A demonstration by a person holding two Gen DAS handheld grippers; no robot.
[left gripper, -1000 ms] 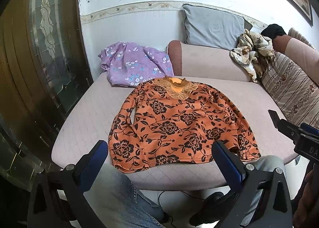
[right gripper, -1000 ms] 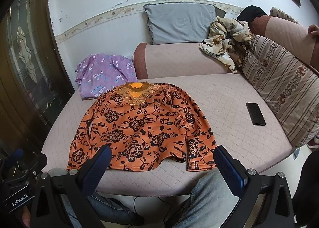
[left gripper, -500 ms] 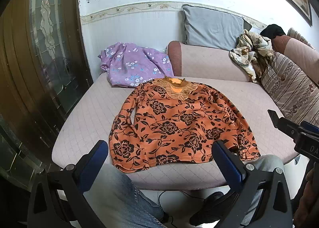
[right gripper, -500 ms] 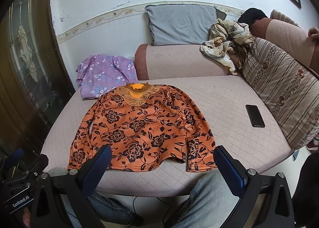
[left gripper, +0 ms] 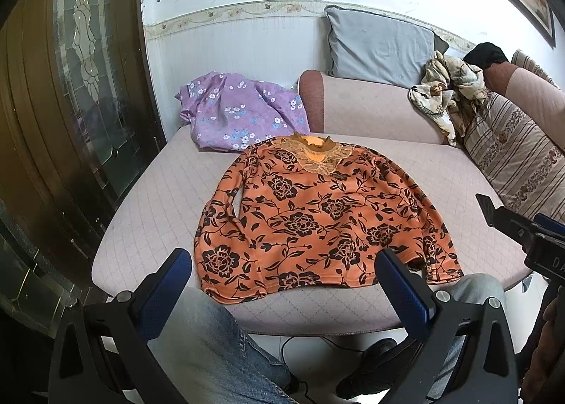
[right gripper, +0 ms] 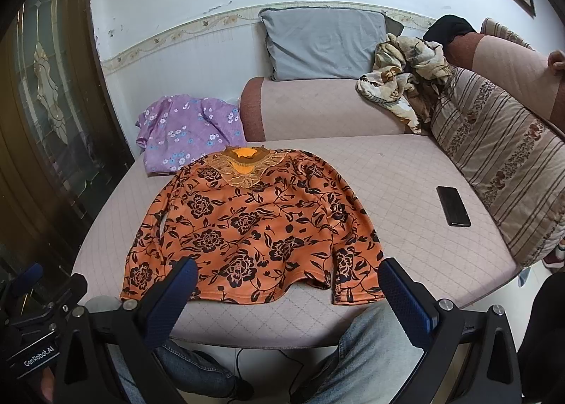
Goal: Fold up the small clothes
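Observation:
An orange long-sleeved top with black flowers lies spread flat on the pink sofa seat, collar at the far side, hem toward me. It also shows in the right wrist view. My left gripper is open and empty, held above the seat's front edge near the hem. My right gripper is open and empty, also just short of the hem. The right gripper's body shows at the right edge of the left wrist view.
A crumpled purple floral garment lies at the back left. A black phone lies on the seat to the right. A grey pillow, a patterned cloth heap and a striped cushion stand behind. My jeans-clad knees are below.
Both grippers have shifted very slightly; the view barely changes. The top has not moved.

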